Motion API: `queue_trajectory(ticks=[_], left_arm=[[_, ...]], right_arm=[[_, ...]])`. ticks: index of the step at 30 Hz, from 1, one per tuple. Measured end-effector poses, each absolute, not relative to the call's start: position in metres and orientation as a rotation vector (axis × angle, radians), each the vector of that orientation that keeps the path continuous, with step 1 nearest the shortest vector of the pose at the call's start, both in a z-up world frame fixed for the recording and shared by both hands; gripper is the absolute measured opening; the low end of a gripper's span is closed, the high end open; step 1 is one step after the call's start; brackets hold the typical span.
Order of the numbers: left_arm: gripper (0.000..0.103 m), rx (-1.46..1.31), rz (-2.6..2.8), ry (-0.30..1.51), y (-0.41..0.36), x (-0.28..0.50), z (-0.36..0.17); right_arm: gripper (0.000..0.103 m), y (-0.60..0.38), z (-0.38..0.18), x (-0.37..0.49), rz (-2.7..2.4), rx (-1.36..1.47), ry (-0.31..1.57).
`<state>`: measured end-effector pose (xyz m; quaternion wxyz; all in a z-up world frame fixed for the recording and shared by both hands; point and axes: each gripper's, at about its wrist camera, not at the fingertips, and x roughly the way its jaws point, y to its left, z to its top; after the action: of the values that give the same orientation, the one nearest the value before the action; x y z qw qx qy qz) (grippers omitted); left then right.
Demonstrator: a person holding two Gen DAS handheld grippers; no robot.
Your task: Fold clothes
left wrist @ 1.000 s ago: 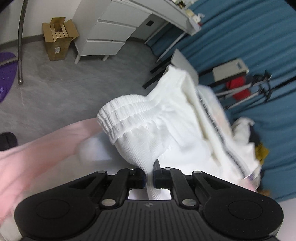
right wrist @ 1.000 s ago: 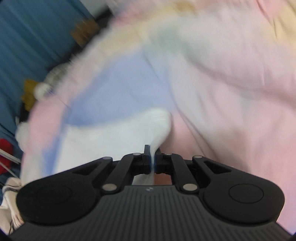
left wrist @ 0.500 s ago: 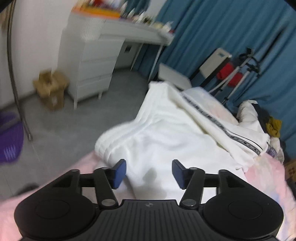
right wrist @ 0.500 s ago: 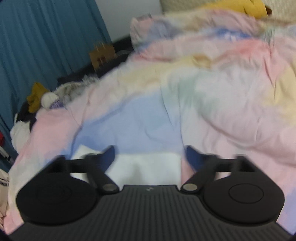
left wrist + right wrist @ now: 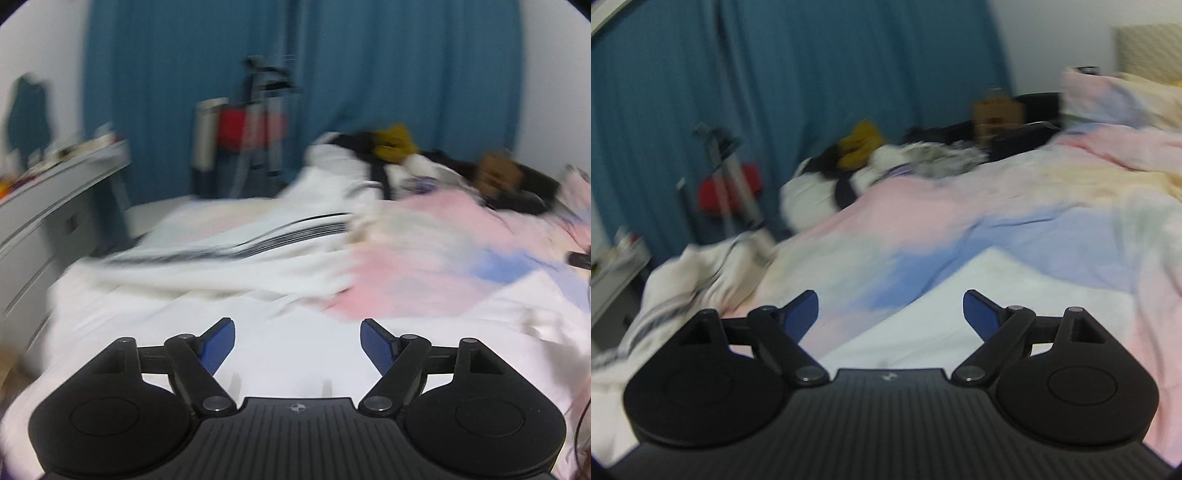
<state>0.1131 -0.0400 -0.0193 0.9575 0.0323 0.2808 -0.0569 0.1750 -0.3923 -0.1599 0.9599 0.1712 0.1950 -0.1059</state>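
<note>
Here, both the left gripper [image 5: 297, 341] and right gripper [image 5: 890, 314] are hovering with jaws spread wide, gripping nothing. The white garment [image 5: 280, 354] is lying low in the frame on the bed [image 5: 1052, 206]; soft and limp, it is probably best pinched at an edge or corner.

Clothes heap [image 5: 886, 162] blocks the far bedspread [image 5: 1052, 206]; near side open.

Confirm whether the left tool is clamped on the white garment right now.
No: the left tool stands wide open, its blue pads apart, with the white garment lying flat on the bed beneath, ungripped.
</note>
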Motion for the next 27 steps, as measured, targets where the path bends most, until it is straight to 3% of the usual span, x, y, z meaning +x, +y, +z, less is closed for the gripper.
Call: queue_trajectory(ticks=[4, 13, 19, 21, 23, 25, 27], left_arm=[[0.068, 0.119, -0.168, 0.572, -0.096, 0.189, -0.04], [0.07, 0.315, -0.163, 0.525, -0.211, 0.362, -0.095], [0.069, 0.412, 0.009, 0.53, -0.246, 0.453, -0.124], [0.059, 0.395, -0.011, 0.511, -0.248, 0.45, -0.11], [0.017, 0.378, -0.031, 0.493, -0.25, 0.448, -0.096], [0.008, 0.362, -0.05, 0.474, -0.252, 0.446, -0.081], [0.007, 0.345, -0.07, 0.455, -0.254, 0.444, -0.067]], right_arm=[[0.087, -0.38, -0.171, 0.191, -0.162, 0.359, 0.444], [0.087, -0.378, -0.2, 0.228, -0.163, 0.412, 0.461], [0.087, -0.376, -0.223, 0.25, -0.16, 0.404, 0.478], [0.087, -0.377, -0.227, 0.254, -0.162, 0.4, 0.481], [0.087, -0.378, -0.231, 0.257, -0.161, 0.408, 0.488], [0.087, -0.378, -0.233, 0.257, -0.163, 0.415, 0.492], [0.087, -0.379, -0.232, 0.255, -0.165, 0.419, 0.484]])
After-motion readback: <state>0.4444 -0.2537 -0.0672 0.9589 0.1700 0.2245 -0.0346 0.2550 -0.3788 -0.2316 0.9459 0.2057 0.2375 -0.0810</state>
